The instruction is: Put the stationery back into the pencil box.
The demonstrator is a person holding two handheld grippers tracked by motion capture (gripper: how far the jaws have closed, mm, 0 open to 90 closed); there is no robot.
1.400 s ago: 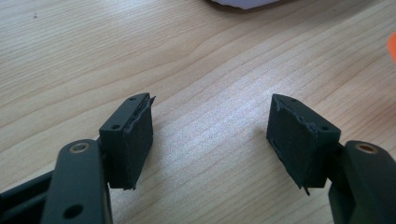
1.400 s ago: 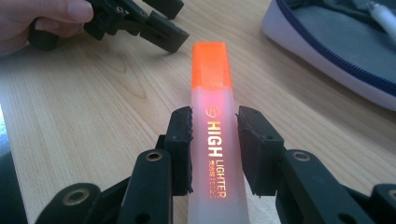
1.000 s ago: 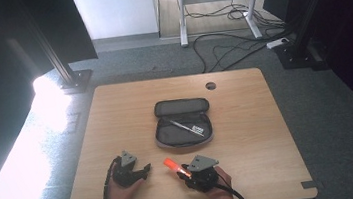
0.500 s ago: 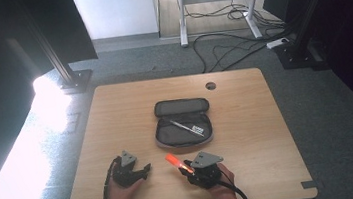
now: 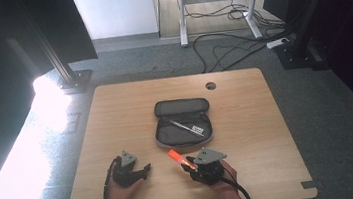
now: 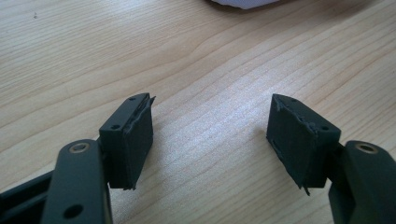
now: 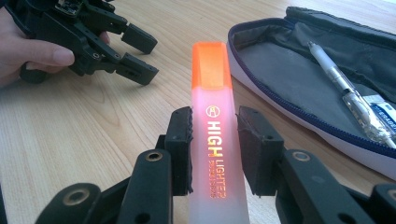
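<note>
An orange highlighter (image 7: 214,116) stands between the jaws of my right gripper (image 7: 215,123), whose pads press on its pale barrel, the orange cap pointing away. From above, the highlighter (image 5: 175,156) sticks out of the right gripper (image 5: 188,164) toward an open grey pencil case (image 5: 183,129). The case (image 7: 299,79) lies just right of the cap and holds a clear pen (image 7: 348,95). My left gripper (image 6: 212,123) rests low over bare wood, open, with nothing between its pads. It lies near the table's front left (image 5: 146,170), held by a hand.
The wooden table (image 5: 247,121) has a round cable hole (image 5: 210,85) at the back. The left gripper (image 7: 133,51) and its hand lie to the left of the highlighter. Cables and a desk frame (image 5: 219,4) lie on the floor beyond.
My right gripper has edged slightly right and toward the pencil case with the highlighter in it. The left gripper has kept still.
</note>
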